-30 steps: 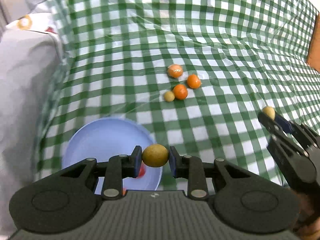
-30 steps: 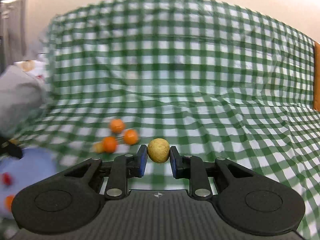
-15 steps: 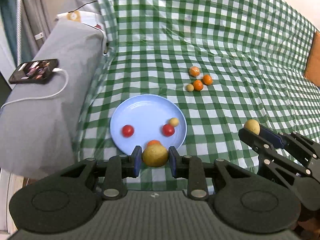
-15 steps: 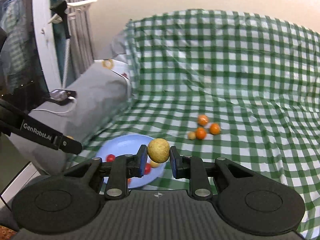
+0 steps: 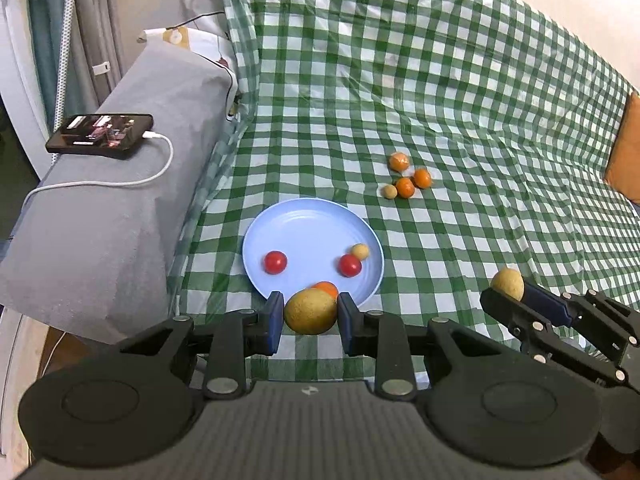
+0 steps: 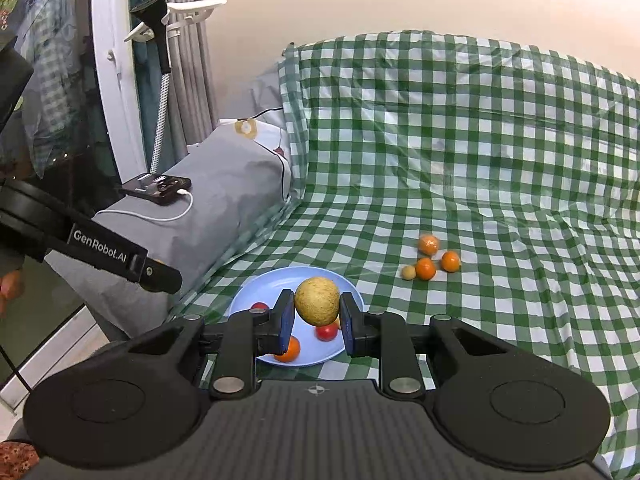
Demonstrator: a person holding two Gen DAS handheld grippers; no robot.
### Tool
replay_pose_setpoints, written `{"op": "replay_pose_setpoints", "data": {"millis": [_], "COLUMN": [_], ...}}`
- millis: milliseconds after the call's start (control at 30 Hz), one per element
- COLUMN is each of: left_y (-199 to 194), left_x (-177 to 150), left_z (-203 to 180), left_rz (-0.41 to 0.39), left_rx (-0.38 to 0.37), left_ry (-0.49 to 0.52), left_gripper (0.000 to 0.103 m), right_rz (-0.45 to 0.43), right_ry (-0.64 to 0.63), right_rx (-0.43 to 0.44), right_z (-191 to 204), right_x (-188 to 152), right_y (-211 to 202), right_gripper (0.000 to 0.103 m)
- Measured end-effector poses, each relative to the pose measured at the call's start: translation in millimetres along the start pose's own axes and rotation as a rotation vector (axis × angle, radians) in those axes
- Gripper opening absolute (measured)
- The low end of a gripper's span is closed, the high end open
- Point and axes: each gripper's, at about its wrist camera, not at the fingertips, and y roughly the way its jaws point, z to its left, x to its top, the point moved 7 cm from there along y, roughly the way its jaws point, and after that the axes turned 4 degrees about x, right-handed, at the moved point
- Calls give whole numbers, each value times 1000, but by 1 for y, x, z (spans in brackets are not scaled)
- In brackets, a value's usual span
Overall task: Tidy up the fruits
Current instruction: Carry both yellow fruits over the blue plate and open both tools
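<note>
Both grippers are pulling back and up from where they were a second ago, so the plate (image 5: 312, 222), then partly hidden under the left jaws, is now lying in full view just beyond them, and the phone (image 5: 100, 135) on the grey armrest (image 5: 120, 220) is coming into sight.

Left gripper (image 5: 310, 316) is pinching a yellow-green fruit (image 5: 310, 311) between its blue pads (image 5: 274, 322), the jaws nearly closed and pressing on both sides of it. Just past that fruit an orange (image 5: 327, 288) is sitting at the plate's near rim, partly hidden. Further ahead on the plate two red fruits (image 5: 275, 262) are lying apart, and a small tan ball (image 5: 360, 251) is touching the right one.

Right gripper (image 6: 317, 320) is squeezing a round yellow fruit (image 6: 317, 300), its jaws closed tight on it and holding it clear of the cloth (image 6: 480, 200). In its own view the plate (image 6: 256, 292) is showing just behind and below the held fruit. In the left view this gripper is sitting off to the right of the left jaws, well clear of the plate.

Far ahead of both jaws and to the right, three oranges (image 5: 406, 187) and a small tan fruit (image 5: 389, 191) are clustering on the green-checked cloth, touching or nearly so, well apart from the plate.
</note>
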Motion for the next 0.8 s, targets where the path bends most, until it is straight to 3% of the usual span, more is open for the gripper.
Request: {"op": "replay_pose_setpoints", "data": {"millis": [500,800], "left_y": [9,37], "left_x": [-2,6], "left_z": [18,19], "left_rz": [4,39], "left_rx": [18,26], "left_ry": [-10,-5], "left_gripper": [32,32], "right_rz": [31,59], "right_ry": [-34,-31], "right_rx": [4,4], "right_z": [11,6], "right_x": [-2,-1], "right_y": [12,35], "right_gripper": [25,25]}}
